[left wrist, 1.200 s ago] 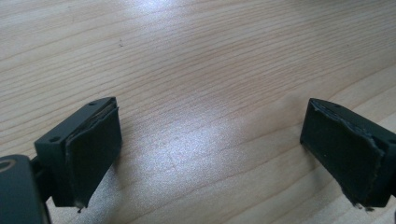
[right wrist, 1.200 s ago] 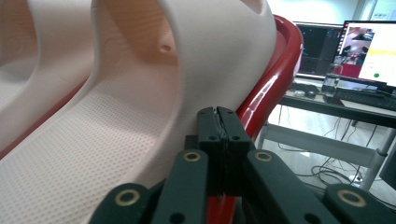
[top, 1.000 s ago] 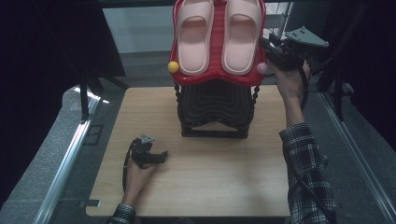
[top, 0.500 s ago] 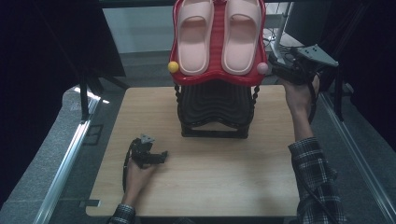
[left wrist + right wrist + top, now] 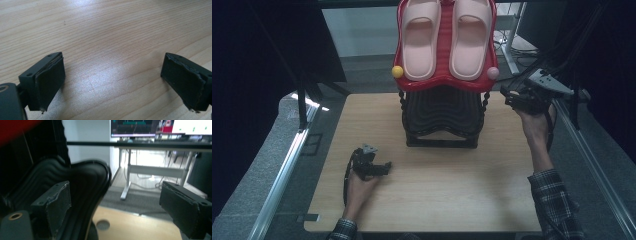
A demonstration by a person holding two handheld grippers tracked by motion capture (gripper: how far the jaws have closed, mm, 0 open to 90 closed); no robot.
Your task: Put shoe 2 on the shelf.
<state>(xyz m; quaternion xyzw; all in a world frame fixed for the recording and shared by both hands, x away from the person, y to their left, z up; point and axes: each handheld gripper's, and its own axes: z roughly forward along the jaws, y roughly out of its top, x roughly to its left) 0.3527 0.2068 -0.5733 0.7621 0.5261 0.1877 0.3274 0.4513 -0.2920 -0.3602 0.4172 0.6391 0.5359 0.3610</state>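
A pair of pink slippers [image 5: 445, 37] sat on the red rack [image 5: 443, 82] at twelve o'clock on the bench [image 5: 437, 195], looking soft, light, best pinched at the heel, while the right claw [image 5: 512, 98], just opened wide and empty, hovered at three o'clock.

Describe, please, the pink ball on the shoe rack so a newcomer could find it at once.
Find the tiered shoe rack at the table's far middle, then its red top shelf holding pink slippers. The pink ball caps the right front corner; its left twin is yellow.
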